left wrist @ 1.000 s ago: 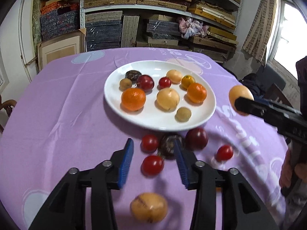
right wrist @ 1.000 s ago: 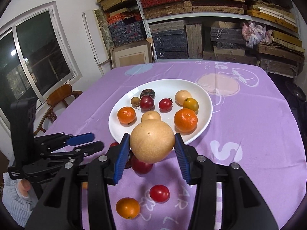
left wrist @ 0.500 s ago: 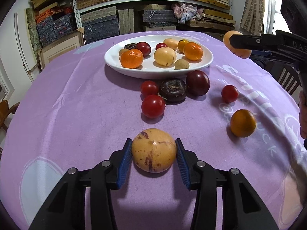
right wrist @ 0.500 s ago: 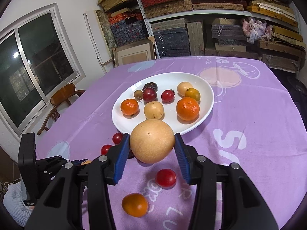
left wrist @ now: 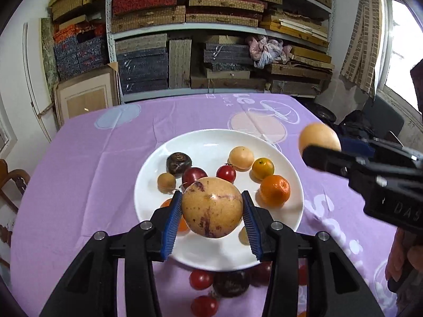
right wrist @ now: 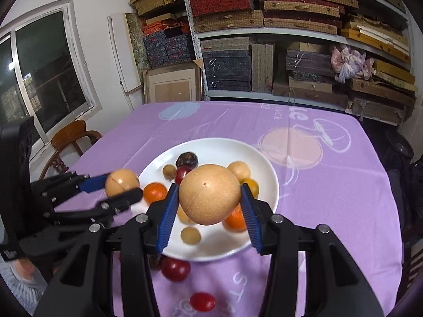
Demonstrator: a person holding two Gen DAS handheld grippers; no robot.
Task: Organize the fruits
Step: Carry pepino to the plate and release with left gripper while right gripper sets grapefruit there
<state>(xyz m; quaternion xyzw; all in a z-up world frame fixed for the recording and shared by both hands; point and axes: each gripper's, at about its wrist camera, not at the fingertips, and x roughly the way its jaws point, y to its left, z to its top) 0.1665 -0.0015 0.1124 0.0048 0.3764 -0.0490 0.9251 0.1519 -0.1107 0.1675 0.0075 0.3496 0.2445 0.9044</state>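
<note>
Right gripper [left wrist: 321, 153] body reads "DAS".

The left gripper [left wrist: 212, 212] pointed forward and down, its blue pads [left wrist: 171, 225] pressed on either side of a speckled yellow fruit [left wrist: 212, 207] held clear of the surface. Its jaws had closed in on that fruit within the last second and stood only partly apart. The right gripper [right wrist: 208, 200] also angled downward, its blue pads [right wrist: 250, 216] clamped on a round tan pear [right wrist: 208, 194] lifted in the air. Each gripper showed in the other's view: the right one came in from the right edge, the left one from the left edge. A hand [left wrist: 401, 261] showed below the right gripper's black body.
</note>
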